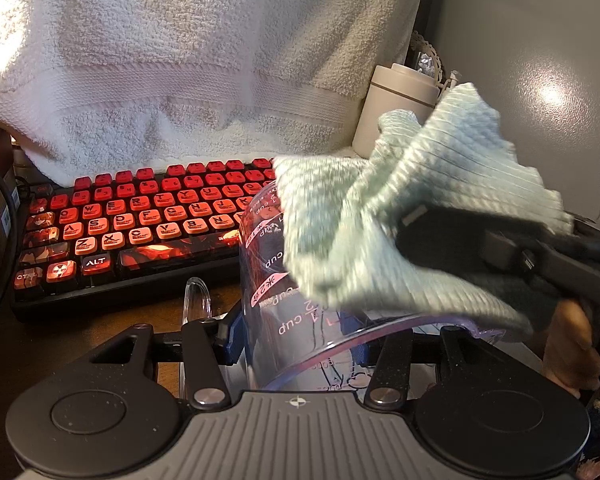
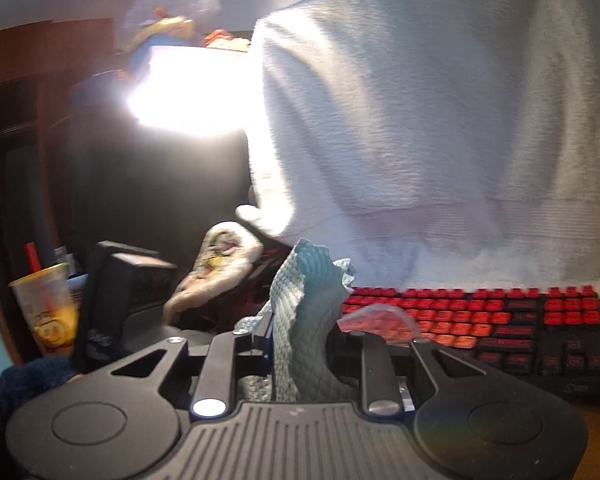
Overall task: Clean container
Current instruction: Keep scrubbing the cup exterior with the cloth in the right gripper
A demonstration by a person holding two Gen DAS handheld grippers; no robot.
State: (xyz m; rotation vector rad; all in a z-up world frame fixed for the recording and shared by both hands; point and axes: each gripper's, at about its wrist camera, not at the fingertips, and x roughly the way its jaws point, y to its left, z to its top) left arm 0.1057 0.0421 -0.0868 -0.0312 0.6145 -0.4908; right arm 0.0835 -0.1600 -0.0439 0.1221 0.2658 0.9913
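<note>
Before one red keyboard (image 1: 140, 216), left hand-held gripper (image 1: 300, 344) clamping one measuring cup (image 1: 300, 320), right hand-held gripper (image 2: 300, 360) pinching one cloth (image 2: 304, 320).

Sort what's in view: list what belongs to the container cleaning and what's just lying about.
In use:
- clear measuring cup, held by the left tongs
- pale green cloth, clamped in the right tongs

Lying about:
- red keyboard
- white towel
- beige canister
- drink cup

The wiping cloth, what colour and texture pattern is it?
Pale mint green cloth with a ribbed, waffle-like weave, clearest in the left wrist view.
</note>
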